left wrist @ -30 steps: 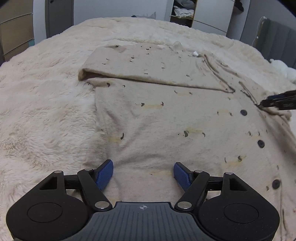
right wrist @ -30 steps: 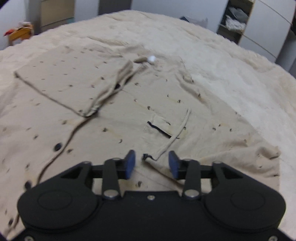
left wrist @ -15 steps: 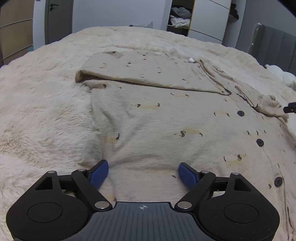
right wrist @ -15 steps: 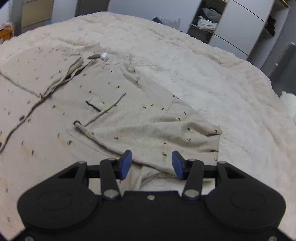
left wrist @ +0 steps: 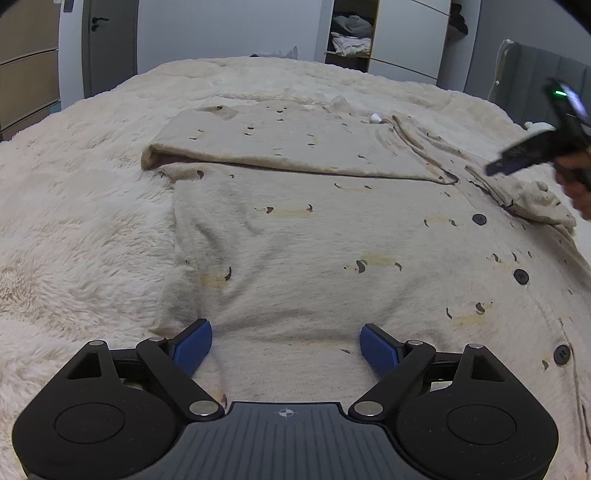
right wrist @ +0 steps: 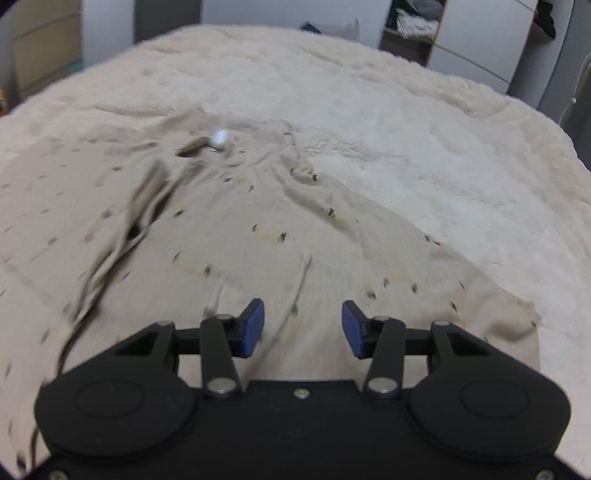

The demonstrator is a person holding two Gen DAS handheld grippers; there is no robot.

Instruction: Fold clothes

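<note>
Beige shirt point(left wrist: 332, 236) with small dark print lies spread on a fluffy cream blanket point(left wrist: 74, 221) over the bed. Its left sleeve point(left wrist: 258, 147) is folded across the chest, at 12 o'clock from the left gripper point(left wrist: 284, 347). Dark buttons point(left wrist: 521, 276) run down the placket at 2 to 3 o'clock.

Left gripper: jaws wide apart, blue pads point(left wrist: 192, 347) just above the shirt's lower edge, cloth below the gap, nothing gripped.

Right gripper point(right wrist: 303, 328): view blurred; jaws closing, part open, pads clear of the cloth, nothing held. Right sleeve point(right wrist: 424, 280) lies flat at 1 o'clock from it, cuff toward 3. White tag point(right wrist: 221, 137) at the collar, 11 o'clock.

Wardrobe point(left wrist: 351, 33) stands open beyond the bed
</note>
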